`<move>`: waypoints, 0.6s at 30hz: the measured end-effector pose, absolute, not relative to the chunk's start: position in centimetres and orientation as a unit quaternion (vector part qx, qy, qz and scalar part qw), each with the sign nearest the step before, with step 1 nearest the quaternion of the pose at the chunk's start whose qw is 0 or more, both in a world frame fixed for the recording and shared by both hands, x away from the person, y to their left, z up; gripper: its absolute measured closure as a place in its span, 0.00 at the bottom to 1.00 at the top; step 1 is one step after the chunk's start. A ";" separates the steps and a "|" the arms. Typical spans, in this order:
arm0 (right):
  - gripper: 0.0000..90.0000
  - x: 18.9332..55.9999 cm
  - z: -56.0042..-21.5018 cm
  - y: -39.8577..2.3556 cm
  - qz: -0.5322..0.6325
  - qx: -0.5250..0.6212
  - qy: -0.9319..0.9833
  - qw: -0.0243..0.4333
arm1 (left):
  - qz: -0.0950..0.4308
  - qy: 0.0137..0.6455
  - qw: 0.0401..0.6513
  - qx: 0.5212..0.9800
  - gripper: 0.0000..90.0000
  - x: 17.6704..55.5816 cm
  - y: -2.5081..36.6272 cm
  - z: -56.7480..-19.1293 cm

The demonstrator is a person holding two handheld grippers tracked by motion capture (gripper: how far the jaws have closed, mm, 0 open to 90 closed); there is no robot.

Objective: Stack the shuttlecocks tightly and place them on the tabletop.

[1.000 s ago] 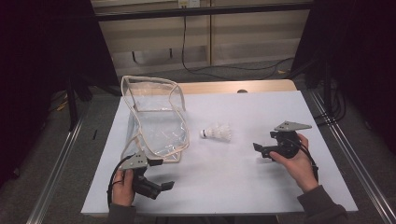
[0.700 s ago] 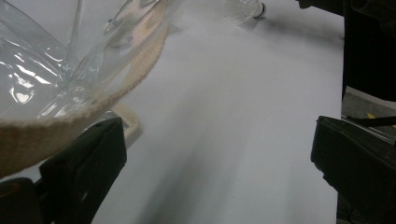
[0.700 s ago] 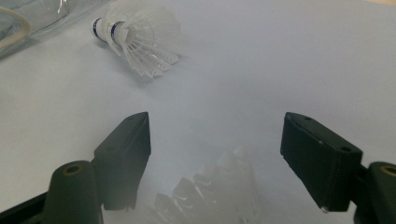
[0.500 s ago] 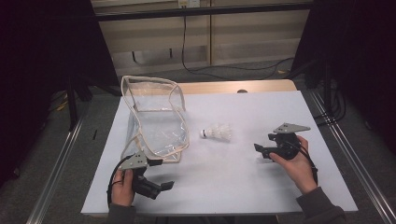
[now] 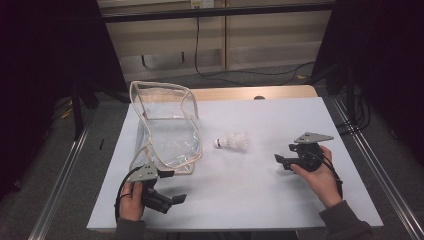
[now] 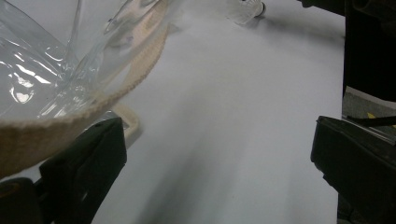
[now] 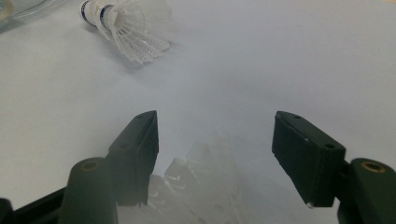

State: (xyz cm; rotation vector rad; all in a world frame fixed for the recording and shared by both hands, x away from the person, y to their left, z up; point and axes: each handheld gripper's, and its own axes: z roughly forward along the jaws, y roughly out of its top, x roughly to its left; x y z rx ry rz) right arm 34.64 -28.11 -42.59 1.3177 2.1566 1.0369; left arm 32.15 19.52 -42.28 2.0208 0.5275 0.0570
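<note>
At the near left corner of the surface (image 5: 260, 200) a hand (image 5: 131, 196) holds the left tongs (image 5: 175, 202), low over the white top and pointing to the right. Their jaws stand wide apart with nothing between them. In the left gripper view the beige trim of the bag (image 6: 116, 88) sags just over one jaw, though I cannot tell whether it touches.

The bag (image 5: 165, 135) is clear plastic with beige edging. It sits on the left half of the surface, just beyond the left tongs, with its mouth gaping.

To the right of the bag, near the middle of the surface, lies the shuttlecock (image 5: 234, 142). It is on its side, with its cork toward the bag and its white skirt toward the right, and it is clear of the bag's edge.

Further right, well apart from the shuttlecock, the other hand (image 5: 320, 172) holds the right tongs (image 5: 282, 155), which point left toward it. Their jaws have just been closing, but they are fairly wide and grip nothing. In the right gripper view a faint, blurred feathery shape (image 7: 201, 186) shows low between the jaws. I cannot tell what it is, and the pads do not press on it. The shuttlecock lies ahead of those jaws, off to one side.
</note>
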 end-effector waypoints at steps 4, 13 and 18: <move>0.37 34.6 -42.4 -28.4 0.372 0.474 0.771 0.206 | 0.024 0.219 0.502 0.836 0.04 32.2 19.5 -42.3; 0.44 34.5 -42.0 -29.1 0.370 0.481 0.767 0.210 | 0.024 0.218 0.502 0.837 0.04 32.1 19.5 -42.2; 0.63 34.4 -41.8 -29.6 0.371 0.480 0.768 0.206 | 0.024 0.217 0.501 0.837 0.04 32.2 19.5 -42.2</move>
